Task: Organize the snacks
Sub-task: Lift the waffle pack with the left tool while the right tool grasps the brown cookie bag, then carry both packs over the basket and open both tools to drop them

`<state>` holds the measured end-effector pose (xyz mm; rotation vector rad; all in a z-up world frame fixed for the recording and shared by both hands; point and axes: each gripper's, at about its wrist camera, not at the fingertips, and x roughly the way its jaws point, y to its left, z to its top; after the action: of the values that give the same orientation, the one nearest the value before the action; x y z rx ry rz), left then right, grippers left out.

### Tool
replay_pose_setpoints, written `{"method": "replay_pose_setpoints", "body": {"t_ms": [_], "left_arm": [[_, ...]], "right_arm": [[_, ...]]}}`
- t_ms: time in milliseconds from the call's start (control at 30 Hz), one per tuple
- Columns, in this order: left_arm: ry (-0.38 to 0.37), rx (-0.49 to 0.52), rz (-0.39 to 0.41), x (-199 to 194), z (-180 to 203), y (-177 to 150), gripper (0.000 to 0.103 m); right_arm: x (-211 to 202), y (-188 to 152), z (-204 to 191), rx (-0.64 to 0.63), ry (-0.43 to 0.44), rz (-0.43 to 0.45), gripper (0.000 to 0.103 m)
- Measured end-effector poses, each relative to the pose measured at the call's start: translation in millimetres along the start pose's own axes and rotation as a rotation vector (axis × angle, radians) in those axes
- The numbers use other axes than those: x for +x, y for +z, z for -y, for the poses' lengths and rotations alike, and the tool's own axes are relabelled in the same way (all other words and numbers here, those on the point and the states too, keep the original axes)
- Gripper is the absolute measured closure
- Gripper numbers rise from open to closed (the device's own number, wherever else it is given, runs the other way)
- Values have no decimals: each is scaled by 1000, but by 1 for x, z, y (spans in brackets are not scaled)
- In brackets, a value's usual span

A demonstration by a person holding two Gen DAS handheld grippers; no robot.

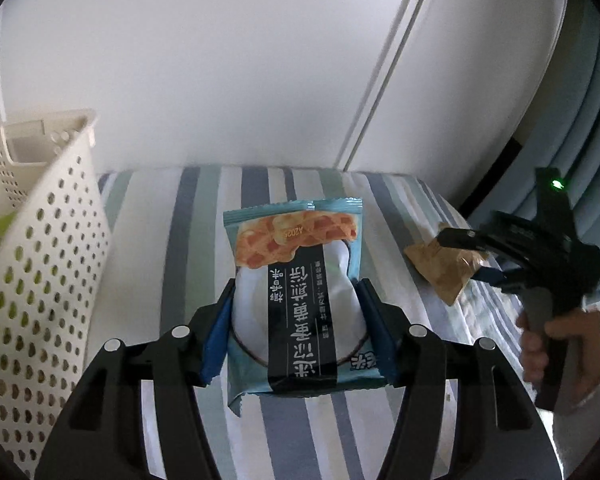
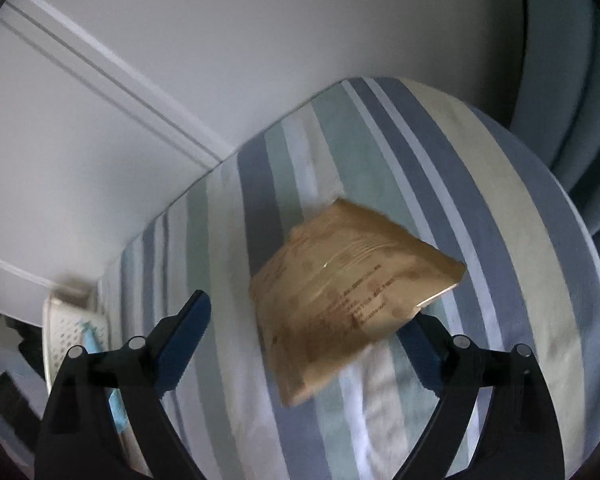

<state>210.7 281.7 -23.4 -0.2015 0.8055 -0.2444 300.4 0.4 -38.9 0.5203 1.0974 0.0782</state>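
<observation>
White perforated basket [image 1: 40,264]; left gripper [image 1: 296,304] pinches teal packet [image 1: 296,280], right gripper [image 2: 312,320] spread.

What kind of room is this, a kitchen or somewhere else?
Probably a bedroom or living room at home, not a kitchen: the snacks lie on a striped cloth over something soft, against a white panelled wall, with a curtain to one side.

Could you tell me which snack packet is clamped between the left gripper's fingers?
The blue waffle packet, clamped by the left gripper; the brown packet lies at the right gripper.
</observation>
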Motion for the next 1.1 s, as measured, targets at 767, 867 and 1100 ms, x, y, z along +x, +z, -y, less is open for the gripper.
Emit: {"method": "replay_pose_setpoints", "body": {"t_ms": [767, 867, 1100], "left_arm": [[-27, 1, 160, -76, -7, -1, 43], [-1, 1, 211, -97, -10, 1, 43], [114, -56, 315, -149, -42, 8, 43]], "right_arm": [[6, -33, -76, -366, -213, 58, 36], [-8, -35, -90, -386, -182, 84, 36], [-39, -47, -145, -459, -98, 122, 36]]}}
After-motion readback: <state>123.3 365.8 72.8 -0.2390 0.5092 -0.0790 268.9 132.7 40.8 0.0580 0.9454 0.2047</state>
